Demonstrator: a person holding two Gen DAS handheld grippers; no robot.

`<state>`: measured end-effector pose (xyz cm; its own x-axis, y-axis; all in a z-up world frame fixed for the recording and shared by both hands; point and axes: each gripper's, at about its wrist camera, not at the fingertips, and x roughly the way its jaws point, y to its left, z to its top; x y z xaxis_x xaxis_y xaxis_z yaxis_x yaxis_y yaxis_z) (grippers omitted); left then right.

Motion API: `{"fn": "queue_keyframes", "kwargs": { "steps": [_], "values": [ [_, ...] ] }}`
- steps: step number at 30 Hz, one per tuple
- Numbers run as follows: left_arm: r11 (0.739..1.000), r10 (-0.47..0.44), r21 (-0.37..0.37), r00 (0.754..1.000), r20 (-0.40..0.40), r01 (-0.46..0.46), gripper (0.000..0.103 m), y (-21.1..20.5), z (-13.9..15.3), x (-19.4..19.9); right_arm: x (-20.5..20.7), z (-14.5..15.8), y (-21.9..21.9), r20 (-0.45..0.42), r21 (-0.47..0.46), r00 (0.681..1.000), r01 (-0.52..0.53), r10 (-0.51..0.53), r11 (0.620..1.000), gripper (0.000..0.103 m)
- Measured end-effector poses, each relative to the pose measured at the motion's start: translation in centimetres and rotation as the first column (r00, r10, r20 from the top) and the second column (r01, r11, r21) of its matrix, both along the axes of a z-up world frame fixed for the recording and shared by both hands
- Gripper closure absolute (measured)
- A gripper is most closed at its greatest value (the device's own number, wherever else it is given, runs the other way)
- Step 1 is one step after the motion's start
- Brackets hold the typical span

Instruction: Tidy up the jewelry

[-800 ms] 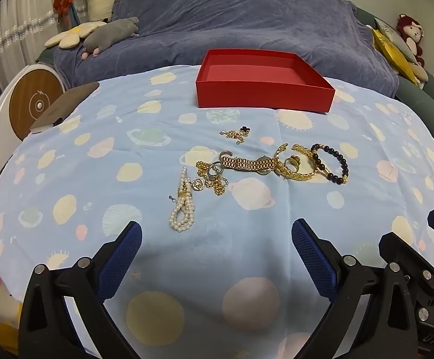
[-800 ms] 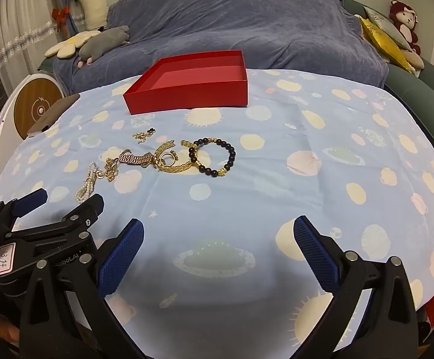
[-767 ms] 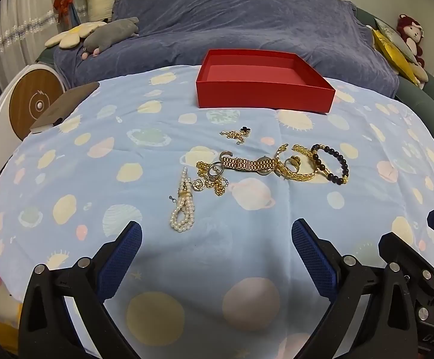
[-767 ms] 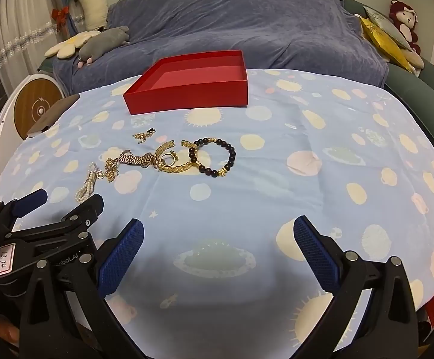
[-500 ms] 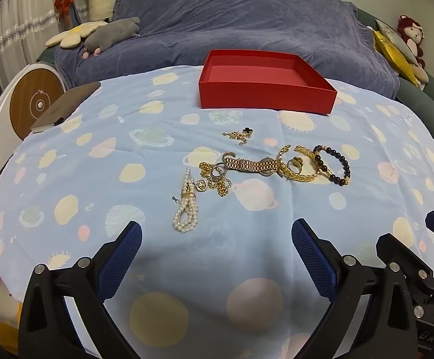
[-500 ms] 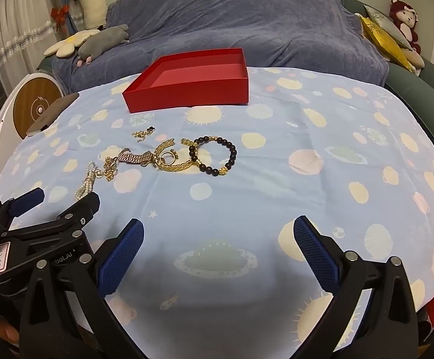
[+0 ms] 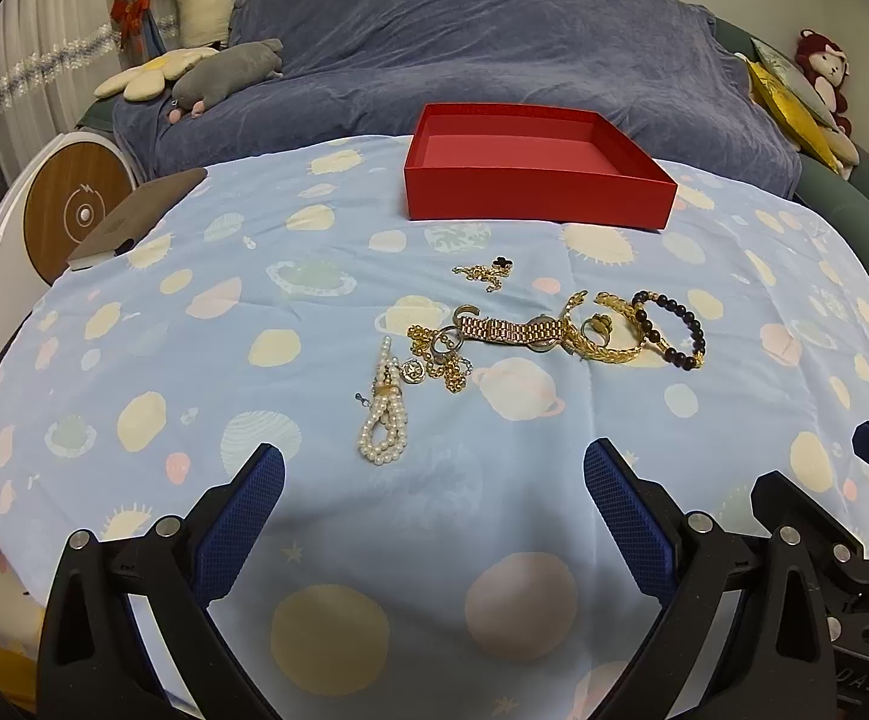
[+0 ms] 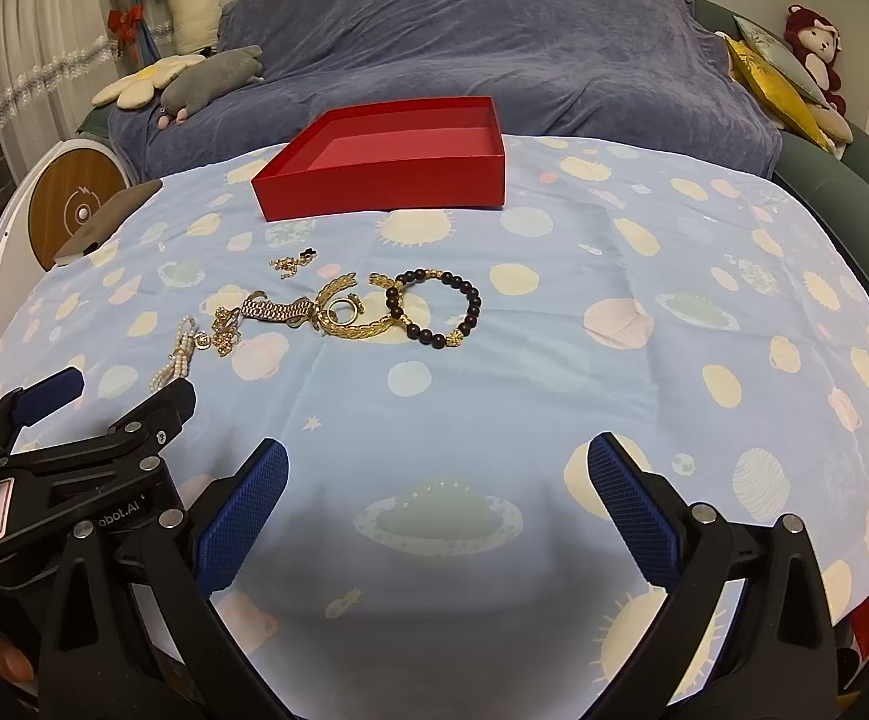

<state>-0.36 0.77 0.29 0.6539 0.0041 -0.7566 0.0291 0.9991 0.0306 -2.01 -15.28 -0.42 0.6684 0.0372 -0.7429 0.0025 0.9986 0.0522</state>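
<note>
From your left wrist camera, your left gripper point(image 7: 433, 480) hangs over the blue printed cloth point(image 7: 152, 324) with its fingers spread wide and nothing between them. The pearl strand point(image 7: 383, 414) lies just ahead of it, slightly left of centre, its long axis running straight away from you, so you could close across it without turning your wrist. Beyond it sits a tangle of gold chain point(image 7: 440, 354), then a gold watch band point(image 7: 509, 330) lying crosswise, a gold leaf bangle point(image 7: 605, 330) with a ring inside it, and one dark bead bracelet point(image 7: 671, 330). A small clover chain point(image 7: 488, 270) lies apart, nearer the red box point(image 7: 530, 192), which looks empty. That makes one of each, seven pieces, all still on the cloth.

From your right wrist camera, your right gripper point(image 8: 434, 483) is likewise spread and empty. The bead bracelet point(image 8: 437, 309) lies ahead and a little left, the nearest piece to this hand; the pearls point(image 8: 173, 360) are far left, beside your left gripper point(image 8: 116, 402). I'd judge left for pearls, right for beads.
</note>
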Motion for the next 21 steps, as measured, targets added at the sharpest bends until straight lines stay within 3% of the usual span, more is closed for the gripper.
{"fn": "queue_keyframes", "kwargs": {
  "steps": [21],
  "values": [
    [1.0, 0.002, 0.0, 1.0, 0.001, -0.002, 0.005, 0.04, 0.01, -0.15, -0.04, 0.0, -0.04, 0.001, -0.001, 1.0, -0.002, 0.002, 1.0, 0.005]
  ]
}}
